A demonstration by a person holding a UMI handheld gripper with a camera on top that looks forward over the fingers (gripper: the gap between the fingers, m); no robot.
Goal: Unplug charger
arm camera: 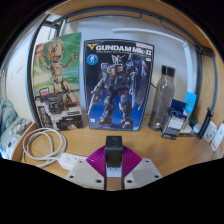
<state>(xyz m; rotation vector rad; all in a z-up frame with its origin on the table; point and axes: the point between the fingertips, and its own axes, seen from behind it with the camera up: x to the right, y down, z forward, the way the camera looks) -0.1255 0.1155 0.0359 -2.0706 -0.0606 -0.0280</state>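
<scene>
My gripper [113, 160] is shut on a small black charger block [113, 148], which sits upright between the two magenta pads [97, 160], both pressing on its sides. The block's lower part is hidden between the fingers. A white cable [38, 144] lies coiled on the wooden table [150, 145] to the left of the fingers, and its thick white end [68, 160] rests close to the left finger. I cannot tell whether the cable is joined to the charger.
A Gundam box [117, 83] and a Groot box [58, 80] stand against the wall beyond the fingers. A clear bottle [163, 98] and a blue item [176, 115] stand to the right, with a white object [215, 135] farther right. Cloth [10, 125] lies far left.
</scene>
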